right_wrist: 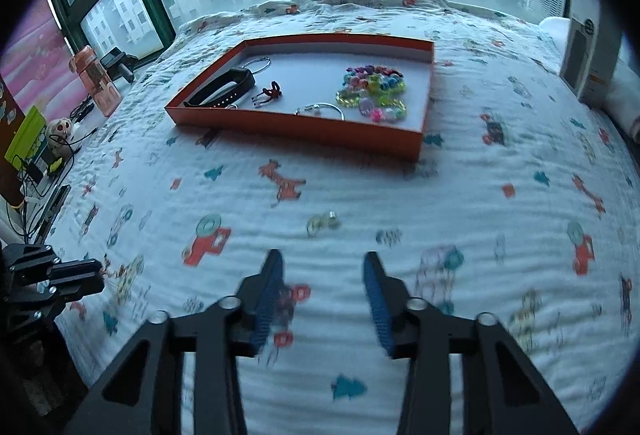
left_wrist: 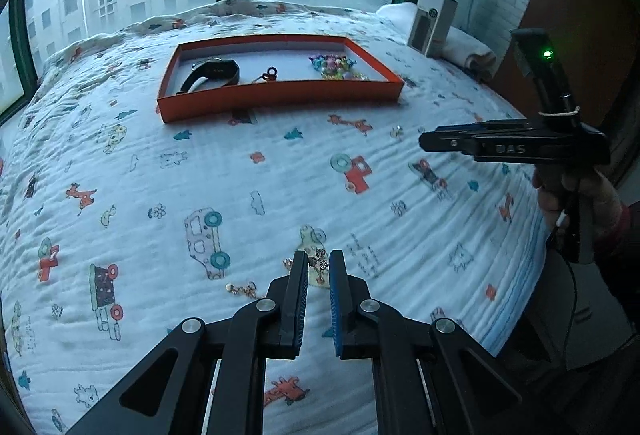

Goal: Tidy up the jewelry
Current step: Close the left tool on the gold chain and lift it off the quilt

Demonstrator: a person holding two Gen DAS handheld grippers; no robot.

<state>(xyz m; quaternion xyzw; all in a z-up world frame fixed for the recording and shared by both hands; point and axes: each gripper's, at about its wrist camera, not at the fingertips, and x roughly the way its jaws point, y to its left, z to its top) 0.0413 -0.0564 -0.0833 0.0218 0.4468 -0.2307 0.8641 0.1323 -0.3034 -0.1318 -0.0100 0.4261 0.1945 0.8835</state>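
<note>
left wrist view showed my left tool (left_wrist: 319, 267) drawn in tight on a small silver clover-shaped trinket (left_wrist: 319, 262) down on the bed's printed quilt (left_wrist: 280, 179). a gold-toned piece (left_wrist: 241, 289) lay just beside it on the left. farther up the bed sat the orange tray (left_wrist: 280, 97), holding a black band (left_wrist: 212, 74), a little red-and-black piece (left_wrist: 269, 73) and a heap of coloured beads (left_wrist: 334, 66). nothing lay between my tool and the tray but bare quilt. my right tool (right_wrist: 324, 259) hung above the quilt with its jaws apart and nothing between them; a small ring (right_wrist: 325, 221) lay on the quilt ahead of it. a white box (left_wrist: 432, 23) stood by the window.
</note>
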